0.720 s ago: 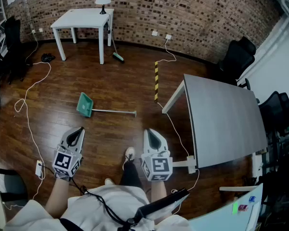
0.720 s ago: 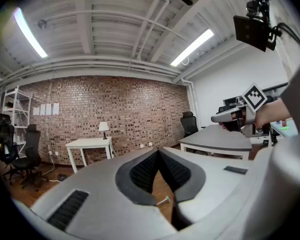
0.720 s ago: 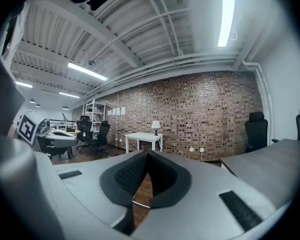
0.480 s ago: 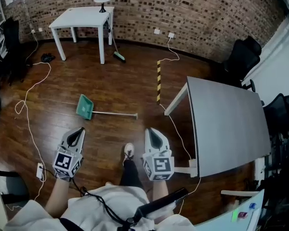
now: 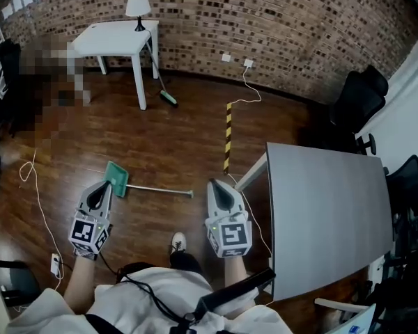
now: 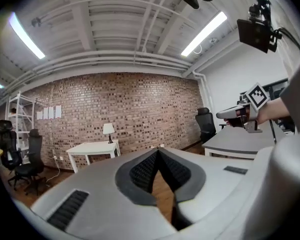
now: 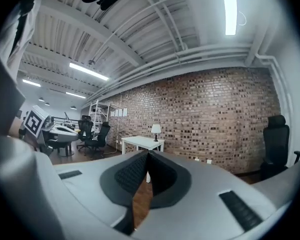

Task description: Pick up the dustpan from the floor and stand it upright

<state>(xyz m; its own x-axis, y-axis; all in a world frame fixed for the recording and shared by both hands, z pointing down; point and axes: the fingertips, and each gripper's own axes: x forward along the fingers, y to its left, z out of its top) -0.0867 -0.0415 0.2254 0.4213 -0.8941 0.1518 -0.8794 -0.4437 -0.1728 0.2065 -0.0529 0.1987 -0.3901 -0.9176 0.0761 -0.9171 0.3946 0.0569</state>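
1. A person stands on a wooden floor (image 5: 167, 141) with a gripper in each hand. The left gripper (image 5: 103, 186) and the right gripper (image 5: 214, 186) are both carried about level. Each has its jaws closed together on nothing, as each gripper view shows.
2. The green dustpan (image 5: 120, 179) lies flat on the floor, not yet touched. It sits below the left gripper, and in the head view its pan appears right at that gripper's tip, slightly to the right.
3. Its long handle (image 5: 160, 190) runs crosswise to the way both grippers point. It stretches from the pan toward the right gripper, and its free end stops just short of that gripper's tip, on its left.
4. Neither gripper view catches the dustpan. Both look out over it at the brick wall (image 5: 279, 19) and the white table (image 5: 115, 39), so it lies well beneath their line of aim.
5. The left gripper looks nearer the pan and the right gripper nearer the handle's free end, so either could make the pick.
6. The chosen gripper would likely have to tip downward, open its jaws and descend.
7. Because the handle lies across the gripper's heading, the wrist may also need to roll so the jaws straddle the shaft rather than close along it.
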